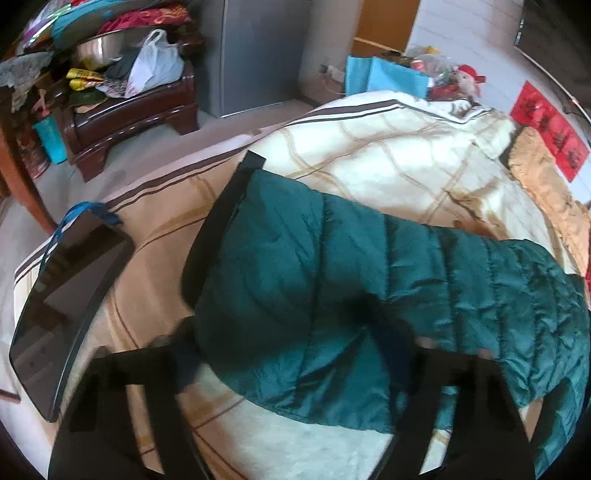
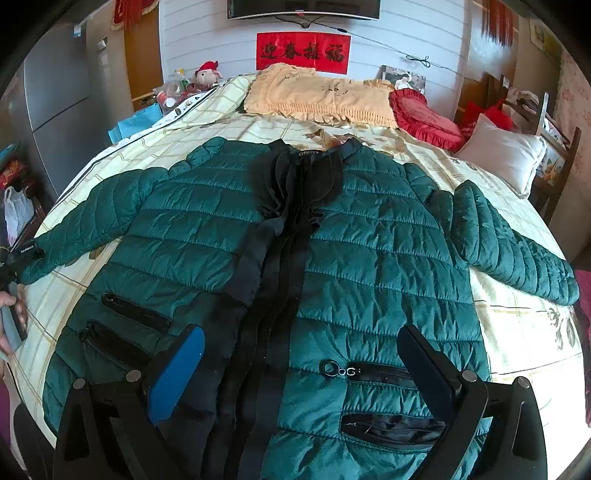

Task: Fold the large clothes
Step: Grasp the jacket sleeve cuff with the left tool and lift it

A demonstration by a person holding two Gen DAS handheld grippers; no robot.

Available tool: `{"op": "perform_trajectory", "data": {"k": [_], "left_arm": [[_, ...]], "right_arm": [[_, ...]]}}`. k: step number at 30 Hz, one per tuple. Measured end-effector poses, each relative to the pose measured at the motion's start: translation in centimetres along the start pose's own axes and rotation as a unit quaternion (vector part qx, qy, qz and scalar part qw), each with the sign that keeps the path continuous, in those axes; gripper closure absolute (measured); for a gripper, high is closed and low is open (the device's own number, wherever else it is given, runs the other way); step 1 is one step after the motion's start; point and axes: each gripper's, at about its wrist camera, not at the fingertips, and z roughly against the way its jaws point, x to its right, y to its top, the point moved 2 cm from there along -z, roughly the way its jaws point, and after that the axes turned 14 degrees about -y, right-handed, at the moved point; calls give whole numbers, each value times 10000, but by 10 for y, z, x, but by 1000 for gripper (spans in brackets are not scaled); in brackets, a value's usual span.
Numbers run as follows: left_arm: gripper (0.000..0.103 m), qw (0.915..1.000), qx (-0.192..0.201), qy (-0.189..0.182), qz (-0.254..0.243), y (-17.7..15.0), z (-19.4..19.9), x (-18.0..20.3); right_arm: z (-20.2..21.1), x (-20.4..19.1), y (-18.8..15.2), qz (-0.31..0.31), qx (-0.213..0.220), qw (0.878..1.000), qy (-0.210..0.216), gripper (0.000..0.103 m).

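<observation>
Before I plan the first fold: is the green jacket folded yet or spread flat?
Spread flat. The green jacket lies front up on the bed, both sleeves stretched outward, nothing folded over.

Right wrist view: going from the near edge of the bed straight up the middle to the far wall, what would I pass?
Open right gripper → green quilted puffer jacket → its black collar → checked cream bedspread → yellow frilled pillow → red wall banner with black characters → dark wall-mounted screen.
</observation>
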Motion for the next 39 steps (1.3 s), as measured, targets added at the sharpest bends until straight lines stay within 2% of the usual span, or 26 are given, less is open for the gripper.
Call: {"op": "perform_trajectory", "data": {"k": [1,3,7,14,23,29,39], "left_arm": [[60,9999,-26,-120,29,0,1,1],[75,9991,-68,-391,138,2,7,3],[83,9972,30,-740,92,8,28,17],[84,9890,294,-1357,-510,15,79,83],[85,9735,352,-1922,-1186,11,112,181],[85,9591,268,-2257,-1686,-8,124,252],[85,9296,34,-2675,-2534,-64,128,367]], "right_arm": [[0,1,0,-5,3,10000,1,0],[0,4,-1,-29,0,10000,1,0],[1,12,-3,-102,-2,9999,7,0],[1,23,-6,-169,-24,9999,-22,0],[3,47,-16,-334,-55,9994,-45,0],[4,65,-18,-459,-32,9989,-71,0],[-4,85,-23,-616,-111,9980,-95,0]]}}
